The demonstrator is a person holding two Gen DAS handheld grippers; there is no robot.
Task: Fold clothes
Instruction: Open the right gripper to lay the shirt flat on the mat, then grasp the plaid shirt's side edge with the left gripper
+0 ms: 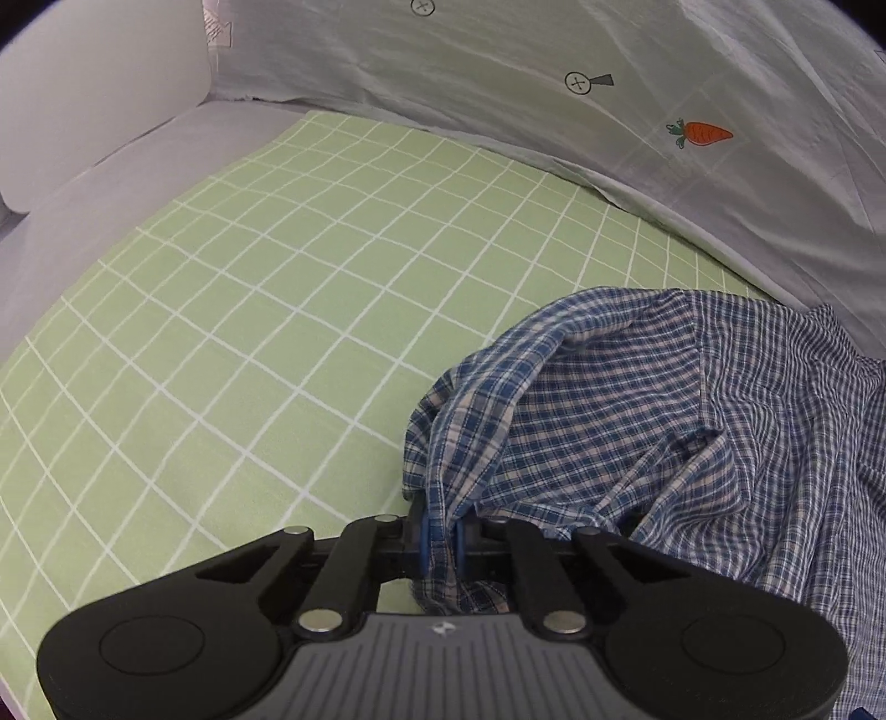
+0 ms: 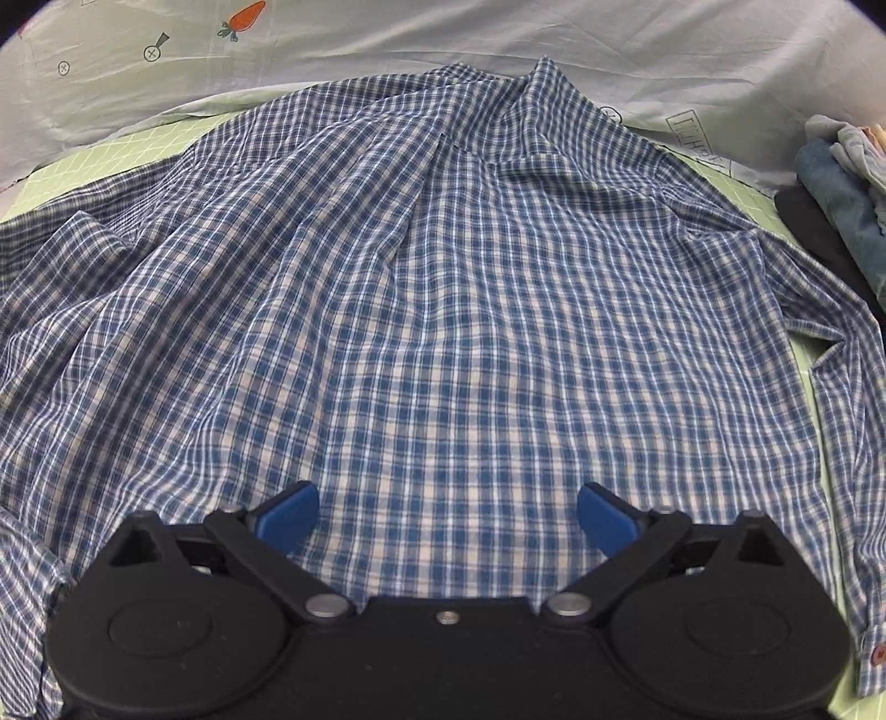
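Your left gripper (image 1: 441, 545) is clamped tight on a bunched edge of the blue plaid shirt (image 2: 443, 310), most likely a sleeve end or side hem, though the gathered cloth hides which. The fabric rises from the pinch in a hooded fold, so you are holding it just clear of the green checked sheet (image 1: 232, 310), presumably so that side can be carried over the body of the shirt. The shirt itself lies spread on the bed with its collar (image 2: 540, 83) at the far end, towards the pale cover with the carrot print (image 2: 243, 16), and it looks to be back side up, which suits folding the sides inward. Your right gripper (image 2: 447, 518) hangs over the near middle of the shirt with its jaws wide apart and nothing between them, the blue fingers (image 2: 288, 518) clear of the cloth; from there it can pin the body or take the hem. A stack of folded clothes (image 2: 847, 199) sits at the right edge, kept well away from the working area.
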